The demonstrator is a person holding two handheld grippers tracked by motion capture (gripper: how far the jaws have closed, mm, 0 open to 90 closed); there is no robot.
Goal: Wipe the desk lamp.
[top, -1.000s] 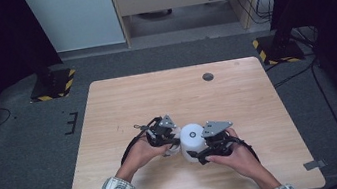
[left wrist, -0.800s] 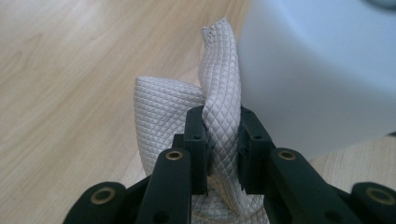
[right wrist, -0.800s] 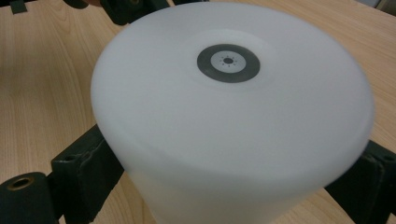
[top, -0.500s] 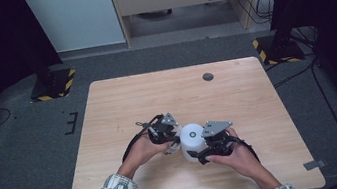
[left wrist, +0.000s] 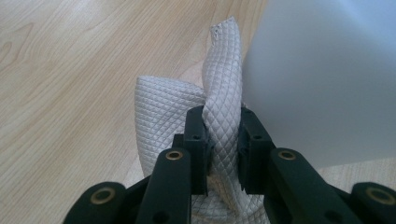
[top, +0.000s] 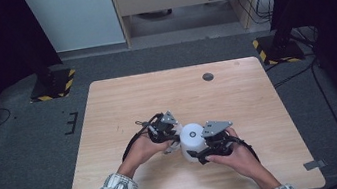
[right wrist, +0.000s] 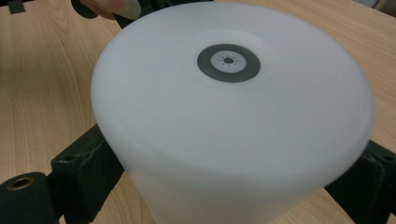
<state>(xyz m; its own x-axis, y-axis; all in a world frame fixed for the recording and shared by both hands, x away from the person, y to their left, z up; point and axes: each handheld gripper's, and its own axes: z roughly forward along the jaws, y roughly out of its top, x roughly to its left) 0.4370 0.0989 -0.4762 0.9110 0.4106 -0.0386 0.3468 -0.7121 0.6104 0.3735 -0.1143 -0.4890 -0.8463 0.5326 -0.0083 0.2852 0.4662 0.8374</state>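
Nothing readable anywhere here, no text, brand or numbers. Closest thing is a dark ring mark (right wrist: pixel 228 62) on top of the white container (right wrist: pixel 233 140).

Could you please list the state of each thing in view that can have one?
white canister: upright on the table, clamped at its sides.
quilted cloth: bunched, pinched, beside the canister.
left gripper: shut on the cloth.
right gripper: shut on the canister.

Far half: your light wooden tabletop (top: pixel 122 101) lies open, bar a small dark round disc (top: pixel 208 76).
Between your hands: the white plastic cylinder (top: pixel 192 141) blocks passage.
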